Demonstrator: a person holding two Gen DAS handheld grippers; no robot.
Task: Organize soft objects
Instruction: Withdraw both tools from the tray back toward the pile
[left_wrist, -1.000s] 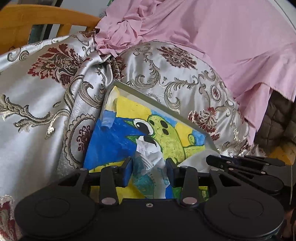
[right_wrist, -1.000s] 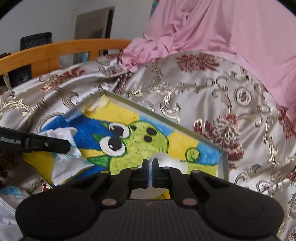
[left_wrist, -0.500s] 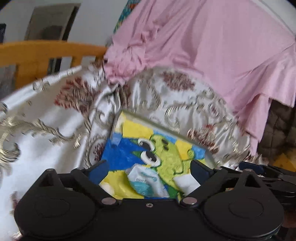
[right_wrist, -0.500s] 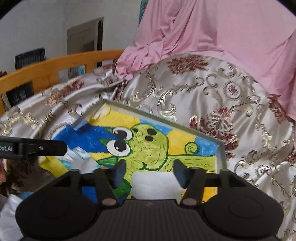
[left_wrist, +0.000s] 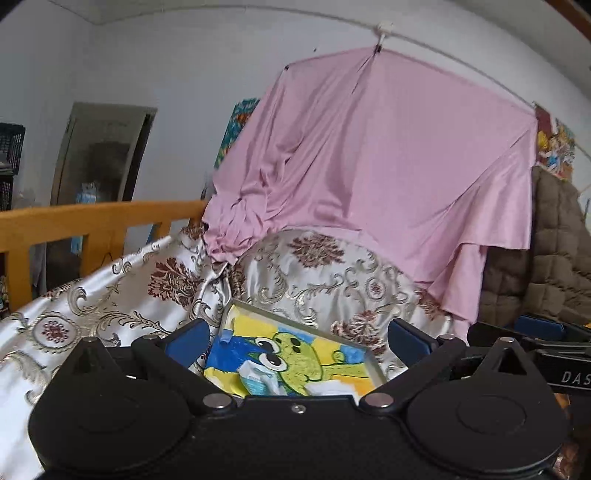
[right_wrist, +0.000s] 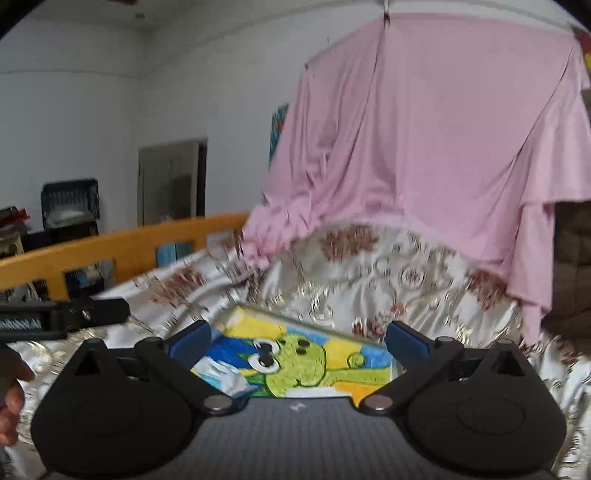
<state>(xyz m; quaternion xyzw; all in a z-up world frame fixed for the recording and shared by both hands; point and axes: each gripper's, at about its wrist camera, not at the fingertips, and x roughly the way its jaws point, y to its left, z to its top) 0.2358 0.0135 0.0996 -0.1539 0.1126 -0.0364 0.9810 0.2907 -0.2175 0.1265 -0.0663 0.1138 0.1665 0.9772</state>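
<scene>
A pink sheet (left_wrist: 388, 166) is hanging upper right; silver cloth (left_wrist: 314, 280) showing maroon florals; tray (left_wrist: 306, 325) showing a green frog on blue-yellow.

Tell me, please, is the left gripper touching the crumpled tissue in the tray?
Apart. The left wrist view shows the left gripper wide open, with the tissue lying loose in the tray between and below its fingertips.

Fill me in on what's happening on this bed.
A person holds a two-finger gripper in each hand above a tray with a cartoon frog picture, set on a patterned satin bedspread. A crumpled tissue and a white piece lie in the tray. The left gripper and right gripper are both open, holding nothing, with fingers spread wide.
</scene>
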